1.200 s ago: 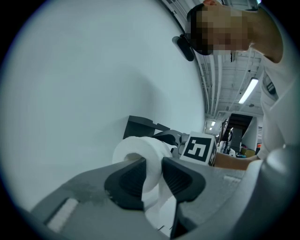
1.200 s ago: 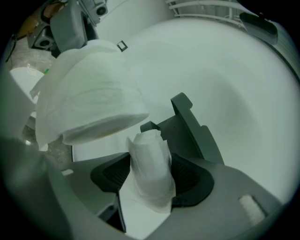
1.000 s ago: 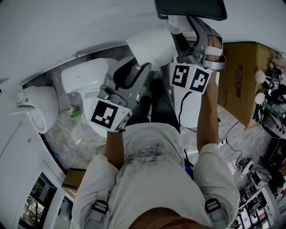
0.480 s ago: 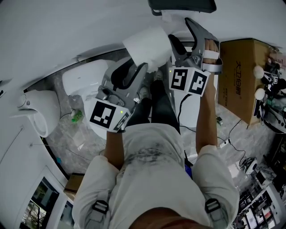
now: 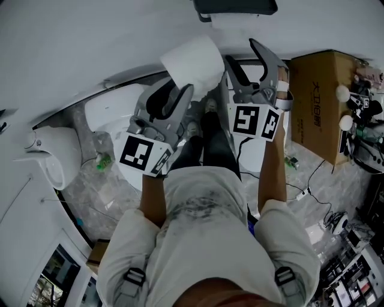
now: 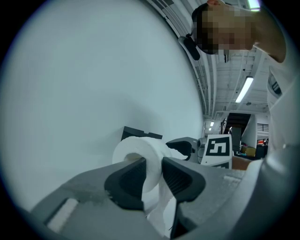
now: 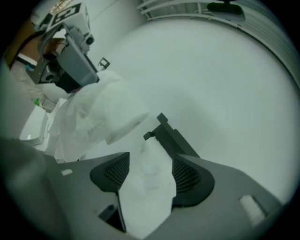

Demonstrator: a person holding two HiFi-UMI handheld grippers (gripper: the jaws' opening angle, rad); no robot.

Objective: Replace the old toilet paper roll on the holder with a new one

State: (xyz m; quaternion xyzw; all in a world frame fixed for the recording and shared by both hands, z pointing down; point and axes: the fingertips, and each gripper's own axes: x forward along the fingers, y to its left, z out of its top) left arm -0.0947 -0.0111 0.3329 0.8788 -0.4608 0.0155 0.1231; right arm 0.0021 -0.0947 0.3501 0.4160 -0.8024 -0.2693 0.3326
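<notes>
My left gripper (image 5: 180, 90) is shut on the wall of a new white toilet paper roll (image 5: 193, 59) and holds it up near the wall. In the left gripper view one pad sits in the roll's (image 6: 140, 154) core and one outside, and a loose tail hangs down. The black holder (image 5: 234, 7) juts from the wall just above and to the right. My right gripper (image 5: 245, 51) is beside the roll, under the holder (image 7: 171, 136). Its jaws are closing with a crumpled white paper piece (image 7: 150, 183) between them; I see no firm pinch.
A white toilet (image 5: 120, 105) stands below the grippers, and another white fixture (image 5: 54, 150) is at the left. A cardboard box (image 5: 321, 96) stands at the right, with cables and small gear on the floor beyond it. The wall (image 5: 90, 36) fills the top.
Both grippers have moved up the picture toward the holder, the left one carrying the roll with it. The right gripper has rolled, and its marker cube now faces more to the right.
</notes>
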